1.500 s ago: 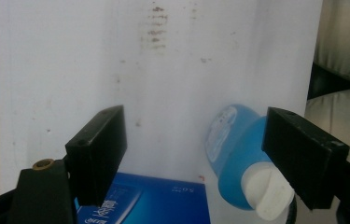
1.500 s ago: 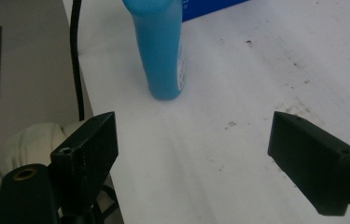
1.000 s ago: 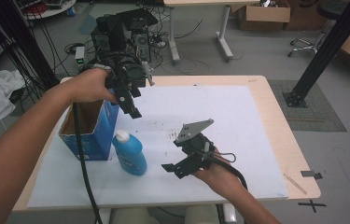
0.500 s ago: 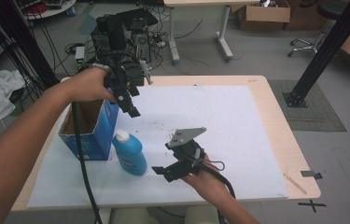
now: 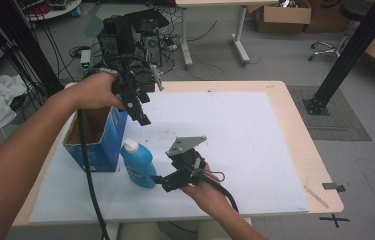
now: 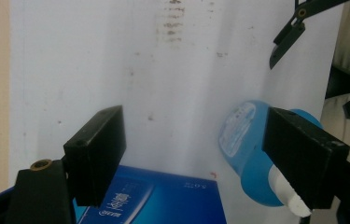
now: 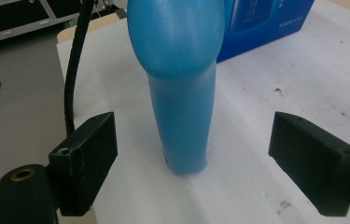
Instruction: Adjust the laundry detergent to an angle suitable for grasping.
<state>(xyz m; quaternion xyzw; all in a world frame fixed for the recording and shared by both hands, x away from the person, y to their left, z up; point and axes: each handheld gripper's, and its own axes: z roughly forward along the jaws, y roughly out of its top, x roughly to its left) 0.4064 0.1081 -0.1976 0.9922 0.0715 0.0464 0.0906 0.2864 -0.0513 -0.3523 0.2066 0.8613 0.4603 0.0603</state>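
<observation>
Blue bottle [image 5: 139,164] — white cap, upright, just beside blue box [image 5: 95,137]

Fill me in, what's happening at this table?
A person works two handheld claws over a white sheet. The right claw is open and lined up on a standing blue bottle, jaws on either side of it in the right gripper view, not touching. The left claw hangs open above the open blue box beside the bottle, holding nothing. Nothing is gripped yet.
</observation>
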